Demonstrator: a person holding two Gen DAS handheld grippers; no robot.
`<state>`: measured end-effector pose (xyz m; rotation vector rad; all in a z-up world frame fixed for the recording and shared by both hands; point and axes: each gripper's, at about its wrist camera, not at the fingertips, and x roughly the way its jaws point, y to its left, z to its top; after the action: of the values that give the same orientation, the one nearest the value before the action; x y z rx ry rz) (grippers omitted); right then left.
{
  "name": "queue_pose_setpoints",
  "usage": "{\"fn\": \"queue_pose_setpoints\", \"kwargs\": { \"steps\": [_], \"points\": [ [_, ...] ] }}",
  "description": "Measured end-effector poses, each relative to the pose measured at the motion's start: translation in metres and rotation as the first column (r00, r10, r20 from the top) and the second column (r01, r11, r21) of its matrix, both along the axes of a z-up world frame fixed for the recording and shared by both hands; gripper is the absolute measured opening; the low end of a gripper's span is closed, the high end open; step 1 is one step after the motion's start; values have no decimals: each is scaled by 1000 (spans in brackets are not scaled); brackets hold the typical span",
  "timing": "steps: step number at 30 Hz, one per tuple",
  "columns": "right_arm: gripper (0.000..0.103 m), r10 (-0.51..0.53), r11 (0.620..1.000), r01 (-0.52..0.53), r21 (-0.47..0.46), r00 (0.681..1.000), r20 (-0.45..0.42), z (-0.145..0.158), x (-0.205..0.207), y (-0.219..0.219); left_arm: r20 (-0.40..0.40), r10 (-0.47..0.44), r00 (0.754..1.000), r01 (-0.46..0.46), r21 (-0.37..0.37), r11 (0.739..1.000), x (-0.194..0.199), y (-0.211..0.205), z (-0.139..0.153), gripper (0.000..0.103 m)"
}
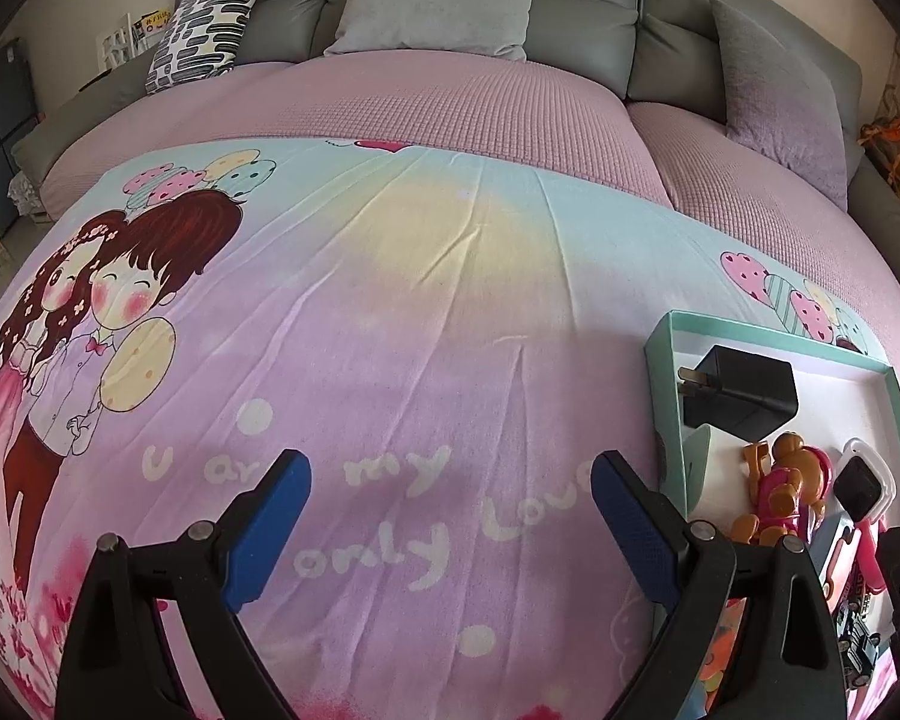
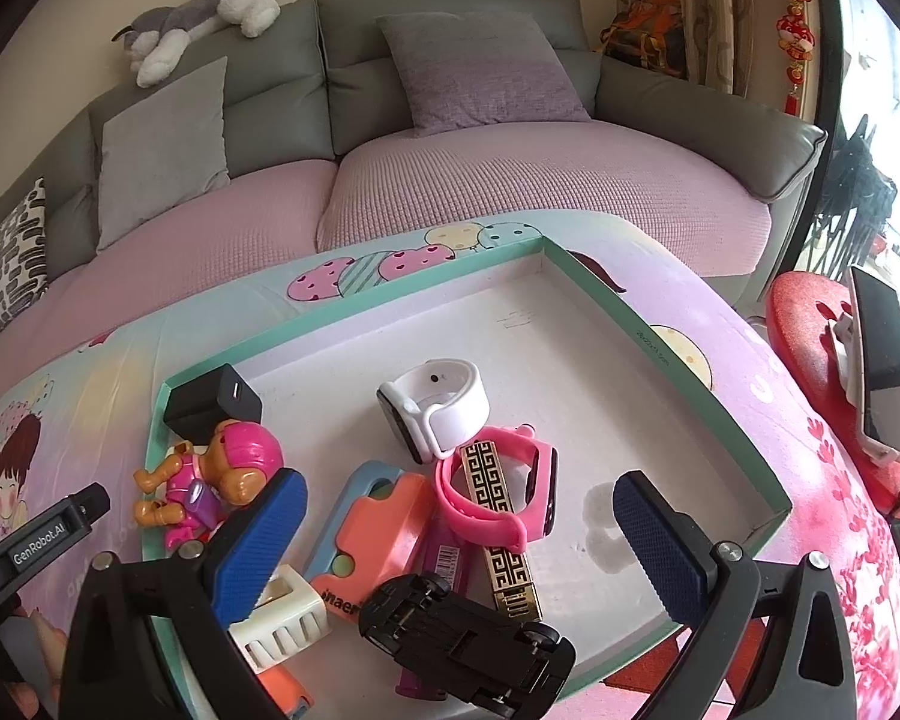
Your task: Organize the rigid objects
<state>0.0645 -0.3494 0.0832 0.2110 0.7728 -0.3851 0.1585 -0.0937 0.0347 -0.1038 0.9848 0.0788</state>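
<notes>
The right gripper [image 2: 456, 546] hung spread wide over the near half of the teal-rimmed box lid [image 2: 678, 336], its pads touching nothing. Beneath it lay the task's things, crowded toward the tray's near-left corner: a black toy car [image 2: 468, 636] upside down at the near edge, a gold-patterned harmonica [image 2: 498, 528] threaded through a pink watch [image 2: 498, 492], a white watch [image 2: 438, 408] toward the middle, a coral case [image 2: 384, 528], a toy pup figure [image 2: 210, 480] against the left rim and a black charger [image 2: 210, 402] in the far-left corner. The far-right half of the tray was bare.

The left gripper [image 1: 450, 528], likewise released and empty, pointed at the printed cloth [image 1: 390, 330] left of the tray; no loose item showed there, though the near edge was hidden behind its fingers.

The gathering looked nearly done. To finish well, any further piece should be lowered into the bare far-right part and let go only once it rested flat, avoiding the pile.
</notes>
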Motion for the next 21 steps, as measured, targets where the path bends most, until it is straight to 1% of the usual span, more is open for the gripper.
{"fn": "queue_pose_setpoints", "kwargs": {
  "steps": [7, 10, 17, 21],
  "points": [
    [103, 16, 1000, -16, 0, 1000, 3, 1, 2, 4, 7, 3, 1000, -3, -14, 1000, -1, 3, 1, 95],
    [103, 26, 1000, -26, -4, 1000, 5, 1, 3, 8, 23, 1, 1000, 0, -33, 999, -1, 5, 4, 95],
    [103, 50, 999, -50, -10, 999, 11, 3, 3, 19, 46, -48, 998, 50, -47, 998, -5, 2, 16, 95],
    [103, 68, 998, -68, -19, 998, 11, 4, 1, 28, 79, -48, 996, 52, -60, 997, -13, 7, 24, 95]
  ]
}}
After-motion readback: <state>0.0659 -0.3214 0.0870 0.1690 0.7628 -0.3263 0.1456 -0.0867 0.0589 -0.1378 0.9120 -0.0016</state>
